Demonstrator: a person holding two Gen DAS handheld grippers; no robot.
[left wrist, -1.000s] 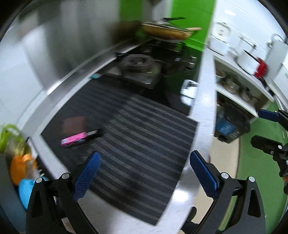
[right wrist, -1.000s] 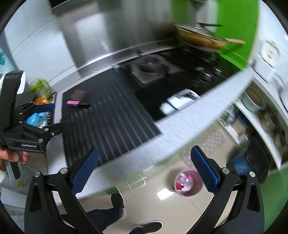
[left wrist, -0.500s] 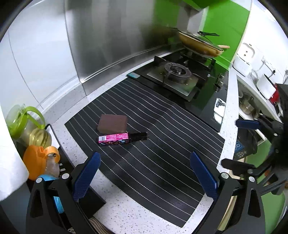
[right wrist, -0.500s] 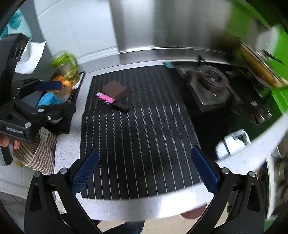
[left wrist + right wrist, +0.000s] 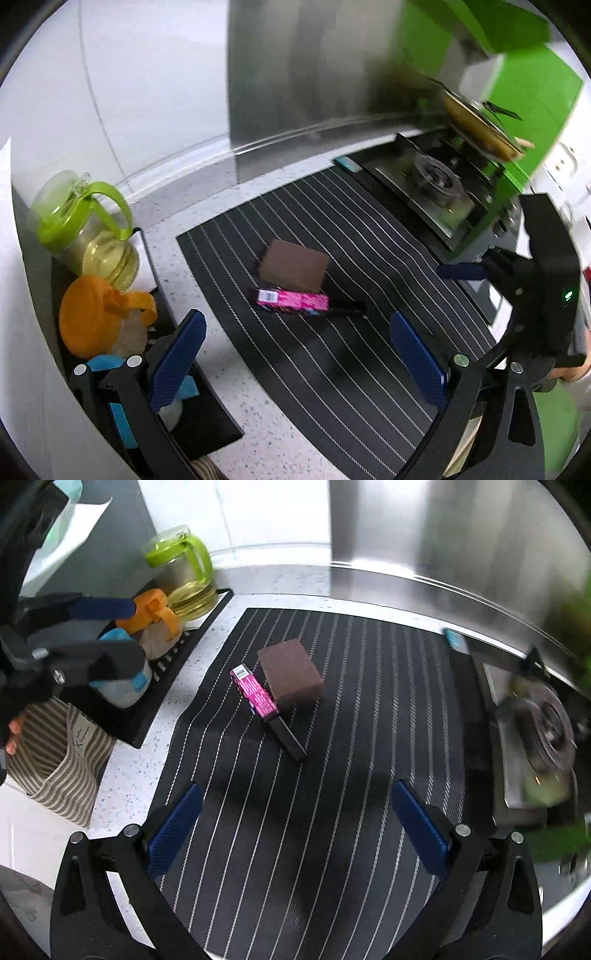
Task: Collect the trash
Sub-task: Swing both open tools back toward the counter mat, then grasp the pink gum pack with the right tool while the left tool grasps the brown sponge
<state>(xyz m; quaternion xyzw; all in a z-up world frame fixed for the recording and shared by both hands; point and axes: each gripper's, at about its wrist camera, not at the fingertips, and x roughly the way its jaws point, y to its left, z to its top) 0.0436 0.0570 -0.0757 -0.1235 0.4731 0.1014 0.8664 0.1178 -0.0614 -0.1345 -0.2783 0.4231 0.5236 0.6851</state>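
Observation:
A pink wrapper box [image 5: 293, 301] with a black end lies on the black striped mat [image 5: 332, 369], touching a brown block [image 5: 293, 264] behind it. Both also show in the right wrist view: the pink box [image 5: 255, 692] and the brown block [image 5: 290, 674]. My left gripper [image 5: 295, 363] is open and empty, above the mat's near left part. My right gripper [image 5: 295, 830] is open and empty, above the mat in front of the box. The right gripper also shows at the right of the left wrist view [image 5: 535, 258], and the left gripper at the left of the right wrist view [image 5: 74, 638].
A black tray [image 5: 162, 686] at the mat's left holds a green-lidded jar [image 5: 184, 576], an orange-lidded jar [image 5: 155, 616] and a blue-lidded container [image 5: 125, 686]. A gas stove [image 5: 436, 184] with a pan [image 5: 480, 125] stands beyond the mat's right. A striped cloth [image 5: 55, 760] hangs at the left.
Both grippers have swung left from the stove and floor side toward the mat. The pink box and brown block now sit nearer the middle of both views.

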